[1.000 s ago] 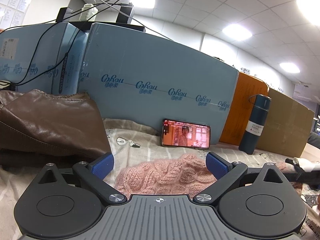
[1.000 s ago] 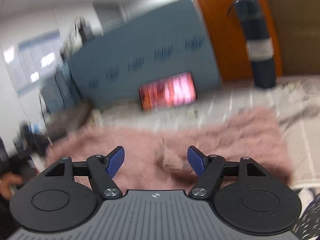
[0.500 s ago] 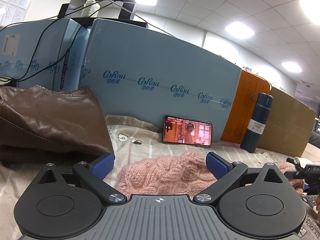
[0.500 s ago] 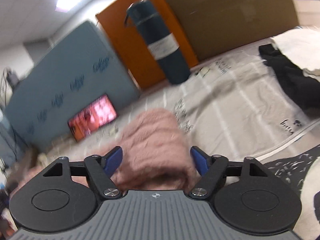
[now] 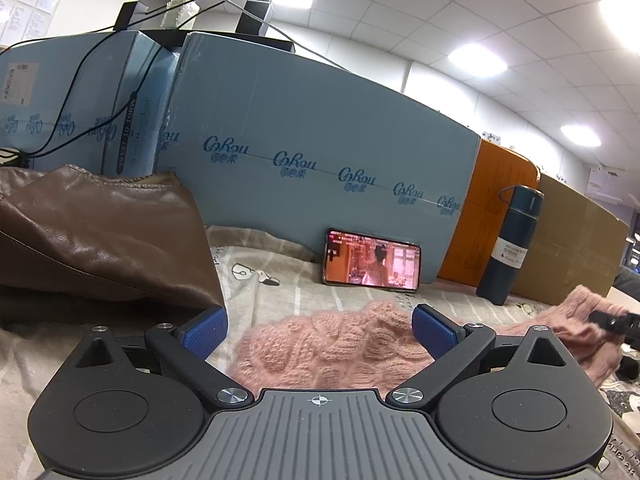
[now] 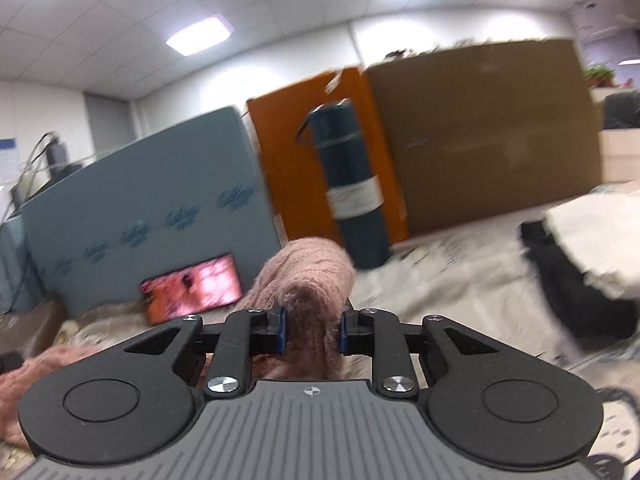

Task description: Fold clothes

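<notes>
A pink knit sweater [image 5: 332, 344] lies on the patterned bed sheet [image 5: 280, 292]. My left gripper [image 5: 320, 330] is open, its blue pads on either side of the sweater's left end, low over the sheet. My right gripper [image 6: 311, 332] is shut on a bunched fold of the same pink sweater [image 6: 308, 276] and holds it lifted above the sheet. The right gripper also shows at the far right of the left wrist view [image 5: 612, 322], gripping the sweater's right end.
A brown leather garment [image 5: 96, 240] is piled at left. A phone [image 5: 372, 262] playing video leans on a blue box [image 5: 320, 152]. A dark blue flask [image 5: 510, 240] stands by orange and brown boxes. Black and white clothes [image 6: 580, 264] lie at right.
My right gripper has closed on the sweater's right end and lifted it, swinging to face the flask. The left gripper has stayed open and nearly still.
</notes>
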The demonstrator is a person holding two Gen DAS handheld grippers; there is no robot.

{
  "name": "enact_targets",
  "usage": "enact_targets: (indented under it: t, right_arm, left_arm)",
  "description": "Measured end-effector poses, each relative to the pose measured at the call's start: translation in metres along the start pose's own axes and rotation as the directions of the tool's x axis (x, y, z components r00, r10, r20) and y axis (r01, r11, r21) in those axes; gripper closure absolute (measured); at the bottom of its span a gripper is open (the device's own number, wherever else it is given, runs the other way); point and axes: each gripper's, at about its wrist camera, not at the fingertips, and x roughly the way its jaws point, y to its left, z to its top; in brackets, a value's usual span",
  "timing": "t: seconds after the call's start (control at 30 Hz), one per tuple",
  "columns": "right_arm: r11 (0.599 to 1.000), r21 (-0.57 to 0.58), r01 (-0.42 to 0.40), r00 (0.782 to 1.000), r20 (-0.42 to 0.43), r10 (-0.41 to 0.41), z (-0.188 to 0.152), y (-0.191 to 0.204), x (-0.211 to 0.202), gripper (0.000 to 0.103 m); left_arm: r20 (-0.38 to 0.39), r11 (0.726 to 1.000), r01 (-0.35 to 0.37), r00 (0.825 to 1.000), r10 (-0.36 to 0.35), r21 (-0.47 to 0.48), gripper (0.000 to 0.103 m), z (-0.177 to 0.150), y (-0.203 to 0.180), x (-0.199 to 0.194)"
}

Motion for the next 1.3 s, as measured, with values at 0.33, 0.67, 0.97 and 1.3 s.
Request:
enact_targets:
  t: [0.33,0.67,0.97,1.3]
  right_arm:
    - [0.978,-0.002,0.208,0.977,0.055,-0.208,0.009,-0.022,-0.004,0.083]
    - [0.925,-0.372,0.073,0.984,0.177,-0.006,0.005,0.07,-0.023,0.08]
    - [0.752,-0.658,-0.018,0.971,0.169,0.171,-0.034,0.179,-0.039,0.08]
    - [0.783,-0.388,-0.487,0.872,-0.264,0.412,-0.046,0.212,-0.007,0.074]
  left_arm:
    - [-0.023,1.0,0.0,1.0,0.001,0.016,0.003,-0.001,-0.002,0.003]
    - [-0.05,0.997,0.079,0.996,-0.08,-0.013,0.002,-0.002,-0.002,0.003]
    - [0.006,0.994,0.08,0.997,-0.08,-0.068,0.003,0.0,0.005,-0.007]
    - [0.076,0.945,0.227,0.974,-0.215,-0.235,0.002,0.006,0.025,-0.018]
